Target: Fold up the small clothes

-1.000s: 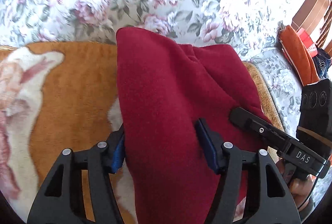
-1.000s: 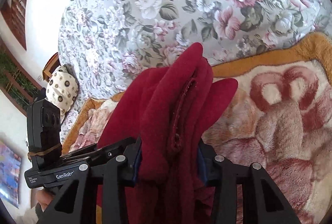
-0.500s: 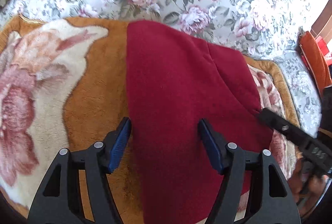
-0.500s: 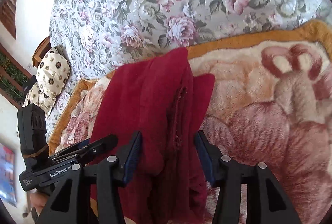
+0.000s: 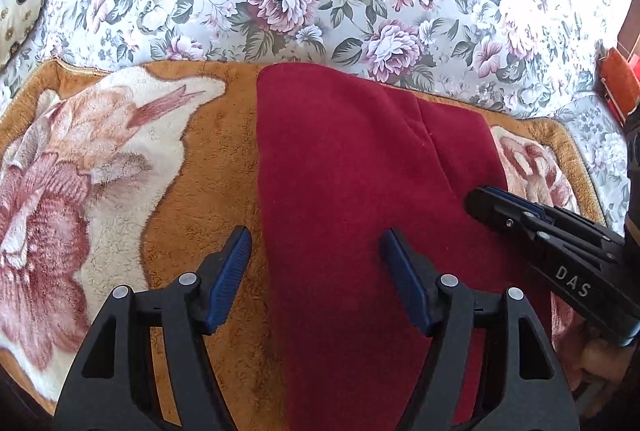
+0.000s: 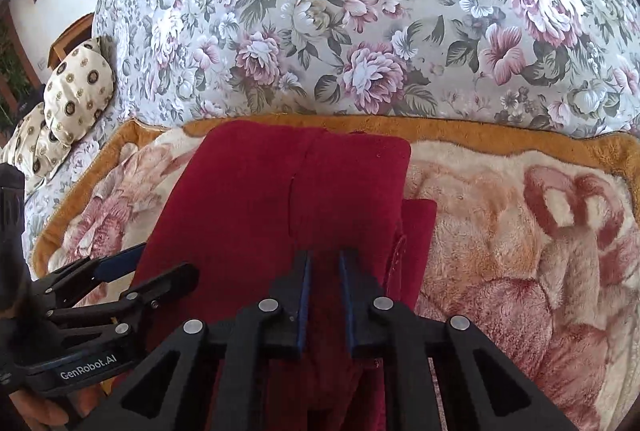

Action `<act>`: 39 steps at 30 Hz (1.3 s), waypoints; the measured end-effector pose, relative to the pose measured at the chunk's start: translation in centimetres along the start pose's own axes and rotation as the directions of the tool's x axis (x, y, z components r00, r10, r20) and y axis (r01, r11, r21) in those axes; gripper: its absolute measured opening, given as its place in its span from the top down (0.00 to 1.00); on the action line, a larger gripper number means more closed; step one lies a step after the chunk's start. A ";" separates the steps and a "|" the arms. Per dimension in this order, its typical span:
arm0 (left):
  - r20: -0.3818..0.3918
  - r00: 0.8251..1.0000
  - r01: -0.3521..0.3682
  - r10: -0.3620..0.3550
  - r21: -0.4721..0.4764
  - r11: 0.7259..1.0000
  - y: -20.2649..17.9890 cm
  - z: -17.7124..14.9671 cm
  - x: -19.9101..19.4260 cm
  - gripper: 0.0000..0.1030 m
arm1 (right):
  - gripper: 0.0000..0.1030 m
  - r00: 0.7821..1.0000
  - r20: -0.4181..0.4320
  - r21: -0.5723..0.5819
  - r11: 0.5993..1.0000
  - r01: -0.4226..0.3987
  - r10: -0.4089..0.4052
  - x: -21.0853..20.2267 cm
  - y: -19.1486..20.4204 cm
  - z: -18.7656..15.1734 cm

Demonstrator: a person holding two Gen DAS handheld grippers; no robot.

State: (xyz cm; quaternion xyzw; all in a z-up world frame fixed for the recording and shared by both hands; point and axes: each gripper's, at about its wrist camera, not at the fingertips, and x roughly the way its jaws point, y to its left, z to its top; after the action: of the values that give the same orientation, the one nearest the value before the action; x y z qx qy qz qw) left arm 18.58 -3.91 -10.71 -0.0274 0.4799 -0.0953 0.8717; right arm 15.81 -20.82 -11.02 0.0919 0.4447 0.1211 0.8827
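- Left gripper sits nearest me, its jaws spread wide with nothing between them, straddling the left edge of the red garment.
- I see my right gripper drawn in narrow, though I cannot tell whether it pinches cloth; it hovers over the garment's near end.
- Folded flat, the garment lies on the orange plush blanket.
- Beyond it spreads a floral bedsheet, with a patterned pillow far left.

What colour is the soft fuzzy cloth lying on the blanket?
Dark red. The plain fleece cloth shows best in the right wrist view, lying on the orange flowered blanket.
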 end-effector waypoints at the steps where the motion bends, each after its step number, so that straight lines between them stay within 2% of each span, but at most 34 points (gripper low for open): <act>1: 0.000 1.000 -0.003 0.003 0.000 1.000 0.0 0.0 0.0 0.33 | 0.89 1.000 -0.003 -0.005 1.000 0.003 -0.003 -0.3 0.2 0.2; 5: 0.007 1.000 -0.017 0.017 0.002 1.000 -0.1 -0.1 -0.5 0.33 | 0.87 1.000 0.005 -0.044 0.999 0.027 -0.027 -3.0 1.7 -0.2; 8: 0.014 0.999 -0.030 0.030 0.012 0.999 0.0 -0.5 -1.1 0.33 | 0.86 0.997 0.020 -0.084 0.994 0.069 -0.068 -4.9 2.8 -1.8; 12: 0.030 0.998 -0.061 0.060 0.021 0.998 -0.2 -1.1 -2.1 0.33 | 0.84 0.989 -0.001 -0.110 0.983 0.144 -0.145 -3.9 3.0 -4.4; 16: 0.064 0.992 -0.108 0.105 0.046 0.993 -0.4 -1.9 -3.7 0.33 | 0.84 0.992 0.001 -0.067 0.990 0.123 -0.123 -4.7 2.6 -4.5; 20: 0.083 0.989 -0.128 0.123 0.057 0.990 -0.5 -2.9 -5.4 0.33 | 0.81 0.993 0.051 -0.021 0.994 0.107 -0.106 -7.3 2.8 -4.4; 22: 0.099 0.987 -0.132 0.127 0.052 0.990 -0.5 -3.4 -6.3 0.33 | 0.71 0.991 0.066 -0.017 0.993 0.117 -0.116 -8.1 3.2 -4.5; 23: 0.105 0.986 -0.136 0.130 0.051 0.989 -0.5 -3.6 -6.6 0.33 | 0.69 0.990 0.075 -0.014 0.992 0.123 -0.121 -8.5 3.4 -4.7; 33: 0.176 0.975 -0.150 0.138 0.054 0.987 -0.9 -5.3 -10.3 0.33 | 0.67 0.978 0.126 0.023 0.986 0.164 -0.165 -11.4 4.8 -5.4; 39: 0.202 0.969 -0.149 0.140 0.027 0.988 -0.8 -5.6 -11.6 0.33 | 0.66 0.978 0.141 0.040 0.988 0.152 -0.156 -12.4 5.4 -5.7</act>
State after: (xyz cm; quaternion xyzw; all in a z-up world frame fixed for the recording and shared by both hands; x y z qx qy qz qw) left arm 7.69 -2.20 -3.97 0.0165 0.3886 -0.0382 0.9205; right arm 3.33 -19.08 -3.46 0.0784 0.3873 0.0389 0.9178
